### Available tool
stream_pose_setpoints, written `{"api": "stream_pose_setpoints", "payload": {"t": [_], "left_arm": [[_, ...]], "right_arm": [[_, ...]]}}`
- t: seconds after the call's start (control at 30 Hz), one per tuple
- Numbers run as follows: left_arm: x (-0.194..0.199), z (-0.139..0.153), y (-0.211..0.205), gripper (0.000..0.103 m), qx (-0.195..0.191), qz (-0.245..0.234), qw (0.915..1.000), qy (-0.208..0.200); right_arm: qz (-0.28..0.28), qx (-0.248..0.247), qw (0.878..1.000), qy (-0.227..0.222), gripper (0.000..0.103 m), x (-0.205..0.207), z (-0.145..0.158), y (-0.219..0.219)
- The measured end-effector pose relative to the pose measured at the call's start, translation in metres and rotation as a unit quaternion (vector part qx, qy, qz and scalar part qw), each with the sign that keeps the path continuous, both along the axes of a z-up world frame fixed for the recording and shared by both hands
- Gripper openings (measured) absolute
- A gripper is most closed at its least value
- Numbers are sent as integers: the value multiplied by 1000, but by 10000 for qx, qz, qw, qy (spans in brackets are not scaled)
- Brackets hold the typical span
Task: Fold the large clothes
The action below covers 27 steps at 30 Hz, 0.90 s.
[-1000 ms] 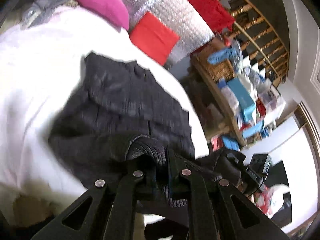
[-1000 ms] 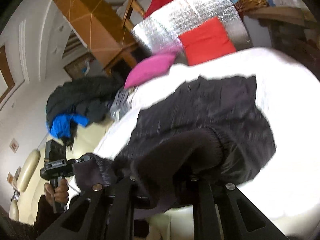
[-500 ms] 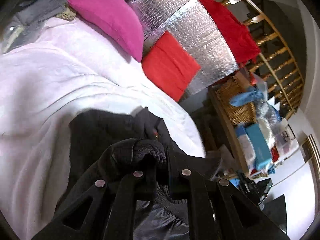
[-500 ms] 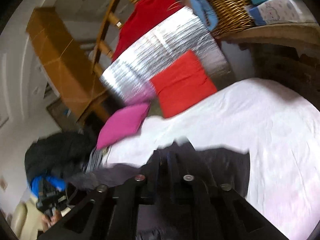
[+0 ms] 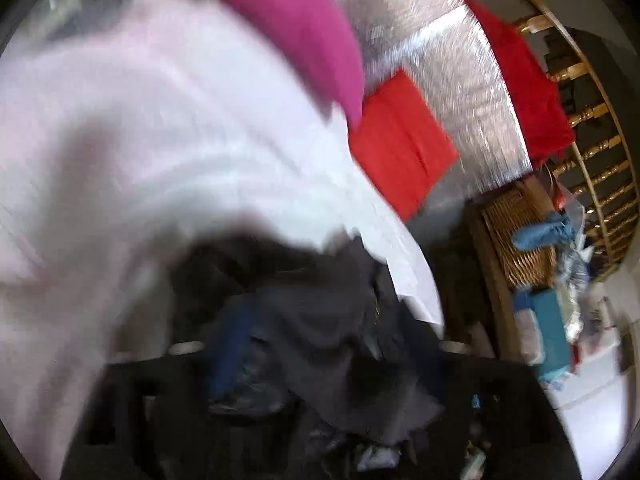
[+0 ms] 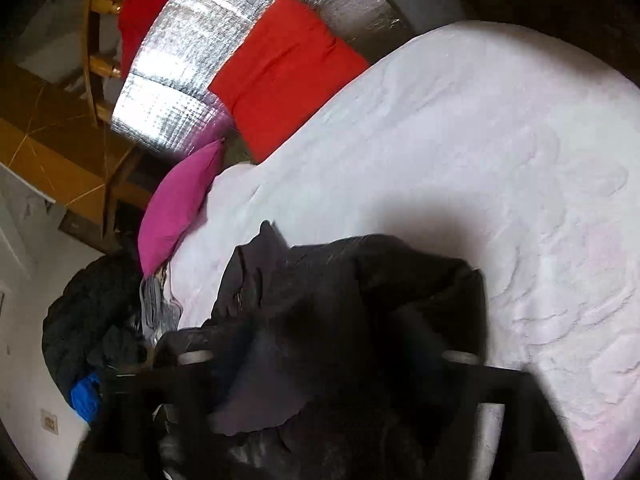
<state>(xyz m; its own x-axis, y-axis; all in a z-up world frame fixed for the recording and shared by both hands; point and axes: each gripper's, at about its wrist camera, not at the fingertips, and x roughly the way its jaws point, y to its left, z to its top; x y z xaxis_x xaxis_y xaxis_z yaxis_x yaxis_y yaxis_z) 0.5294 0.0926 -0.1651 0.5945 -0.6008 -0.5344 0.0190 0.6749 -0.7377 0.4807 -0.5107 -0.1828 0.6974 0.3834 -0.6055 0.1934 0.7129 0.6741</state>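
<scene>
- Left wrist view, blurred: one dark jacket (image 5: 320,332) lies bunched at about 6 o'clock on one white bedcover (image 5: 140,140), which fills the frame from 8 to 12 o'clock
- One magenta cushion (image 5: 296,28) sits at 12 o'clock, one red cushion (image 5: 404,140) just beside it at 1 o'clock, both before one silver foil panel (image 5: 452,60)
- One red cloth (image 5: 524,84) hangs on a wooden railing (image 5: 592,112) at 2 o'clock; one wicker basket (image 5: 520,236) stands at 3 o'clock among clutter too blurred to count
- The left gripper (image 5: 316,364) points downward at the bed; its jaws have just been opening and stand wide, the jacket fabric lying loose between them, not pinched
- Right wrist view: the same jacket (image 6: 352,304) lies heaped at 6 o'clock on the bedcover (image 6: 500,160), which spreads from 1 to 5 o'clock
- One red cushion (image 6: 288,68) at 12 o'clock, one magenta cushion (image 6: 180,208) at 9 o'clock, the foil panel (image 6: 224,32) at 11 o'clock
- One pile of dark clothes (image 6: 88,320) with a blue piece lies at 8 o'clock, off the bed's edge
- The right gripper (image 6: 328,364) tilts down over the heap; its jaws have just been opening and stand wide apart, the jacket folds slack between the two fingers, gripped by neither
</scene>
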Motion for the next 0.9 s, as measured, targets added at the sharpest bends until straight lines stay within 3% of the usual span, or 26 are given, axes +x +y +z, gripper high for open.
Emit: {"api": "stream_pose_setpoints", "payload": {"t": [0.1,0.23,0.3,0.33,0.4,0.47,0.53,0.63,0.7,0.8,0.83,0.87,0.9], "left_arm": [[-4,7,9,86,271,72,9994,-196],[5,-14,22,86,239,19,9995,186],[9,-27,24,86,133,-119,9990,410],[11,-31,25,86,64,-165,9988,462],[15,-31,18,86,79,-233,9987,446],[20,-20,6,86,313,-397,9985,203],[24,-8,-9,86,697,-528,9961,-64],[34,1,-45,87,1500,-941,9832,-444],[42,-2,-60,87,1857,-1135,9748,-482],[51,-16,-71,86,2021,-1415,9683,-392],[51,-18,-73,67,2055,-1460,9670,-355],[53,-20,-75,37,2102,-1550,9648,-321],[53,-19,-77,24,2189,-1559,9626,-333]], "right_arm": [[190,-115,9997,71,83,14,-1,7],[658,-881,9917,673,80,32,-10,32],[912,-1392,9811,984,63,37,-15,49],[944,-1632,9774,952,62,34,-12,55],[984,-1894,9730,879,43,29,-4,61],[954,-2070,9703,806,34,23,4,62],[961,-2246,9673,676,31,17,9,65],[936,-2341,9651,703,31,13,1,65],[870,-2238,9685,655,31,14,-1,63],[791,-2136,9723,529,31,11,-3,60],[729,-2248,9705,475,30,10,-2,61],[688,-2377,9679,441,26,8,1,63],[604,-2681,9609,345,22,4,7,69]]}}
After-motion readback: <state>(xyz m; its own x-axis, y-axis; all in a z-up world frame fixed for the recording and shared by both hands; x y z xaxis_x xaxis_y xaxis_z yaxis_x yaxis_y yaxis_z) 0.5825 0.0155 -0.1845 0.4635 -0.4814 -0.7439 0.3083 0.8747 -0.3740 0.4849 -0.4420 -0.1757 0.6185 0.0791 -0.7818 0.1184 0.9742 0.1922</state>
